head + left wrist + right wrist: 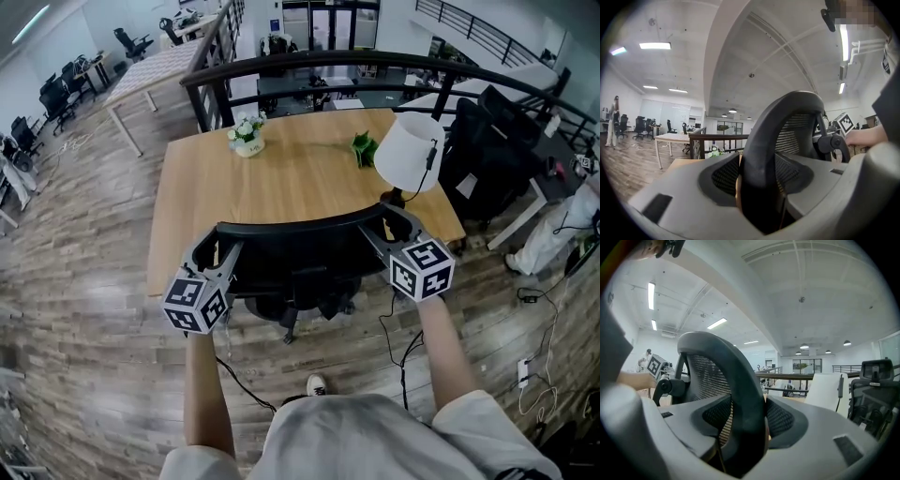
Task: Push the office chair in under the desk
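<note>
The person's two forearms reach forward from the near edge of the head view. The left gripper (218, 249) is clamped on the left end of the backrest rim (300, 223) of the office chair (291, 267). Its own view shows the dark frame filling the gap between the grey jaws. The right gripper (386, 226) is likewise closed on the right end of that rim, the frame seated between its jaws. Both grippers point nearly level, away from the person.

The chair faces away from the person at the near edge of the desk (281, 187), roughly centred along it. Its backrest is at that edge and its base (291, 319) shows on the wooden floor (94, 356) just nearer. Contact between backrest and desk edge cannot be confirmed.

On the desk, a white lamp (410, 152) stands at the right, a green object (364, 148) just left of it, and a small flower pot (247, 137) at the far left. A dark railing (309, 60) runs beyond the far edge.
</note>
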`<state>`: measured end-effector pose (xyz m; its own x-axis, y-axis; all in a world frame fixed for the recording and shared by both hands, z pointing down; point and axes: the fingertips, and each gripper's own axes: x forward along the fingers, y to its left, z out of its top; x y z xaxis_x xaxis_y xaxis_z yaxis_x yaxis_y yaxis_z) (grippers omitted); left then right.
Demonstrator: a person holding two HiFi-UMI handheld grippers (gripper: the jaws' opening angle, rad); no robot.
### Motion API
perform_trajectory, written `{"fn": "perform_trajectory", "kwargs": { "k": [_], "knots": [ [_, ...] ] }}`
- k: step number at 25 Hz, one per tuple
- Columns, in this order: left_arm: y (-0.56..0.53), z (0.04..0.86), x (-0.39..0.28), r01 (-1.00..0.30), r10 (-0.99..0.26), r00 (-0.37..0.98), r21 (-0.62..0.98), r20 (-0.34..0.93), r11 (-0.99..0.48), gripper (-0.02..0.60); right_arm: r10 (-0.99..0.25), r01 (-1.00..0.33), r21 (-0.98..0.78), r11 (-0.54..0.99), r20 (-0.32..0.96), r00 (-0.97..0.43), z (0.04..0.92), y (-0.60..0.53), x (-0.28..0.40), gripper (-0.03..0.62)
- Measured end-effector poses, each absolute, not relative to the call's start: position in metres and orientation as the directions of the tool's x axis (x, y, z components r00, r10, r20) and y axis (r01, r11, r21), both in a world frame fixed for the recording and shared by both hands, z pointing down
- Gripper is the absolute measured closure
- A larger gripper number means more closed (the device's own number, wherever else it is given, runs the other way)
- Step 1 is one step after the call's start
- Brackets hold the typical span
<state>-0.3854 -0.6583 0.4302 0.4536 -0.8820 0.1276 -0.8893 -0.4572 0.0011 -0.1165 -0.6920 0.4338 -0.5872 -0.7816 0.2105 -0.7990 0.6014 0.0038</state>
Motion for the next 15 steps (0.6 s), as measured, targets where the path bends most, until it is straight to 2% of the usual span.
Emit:
{"fn": "perform_trajectory", "kwargs": {
  "k": [5, 10, 15],
  "knots": [
    [-0.644, 0.429, -0.392, -0.920, -0.912, 0.382, -0.030, 0.148, -0.390, 0.302, -0.755, -0.776, 0.024, 0.630, 0.254, -0.605, 0.427, -0.681, -0.115, 0.338],
    [-0.617, 0.415, -0.392, -0.941, -0.937, 0.322, -0.063, 0.134, -0.332, 0.302, -0.798, -0.816, 0.014, 0.578, 0.218, -0.562, 0.417, -0.660, -0.078, 0.339],
    [-0.575, 0.402, -0.367, -0.941, -0.939, 0.322, -0.072, 0.120, -0.332, 0.304, -0.824, -0.841, -0.011, 0.540, 0.195, -0.532, 0.404, -0.622, -0.029, 0.341]
  ]
}}
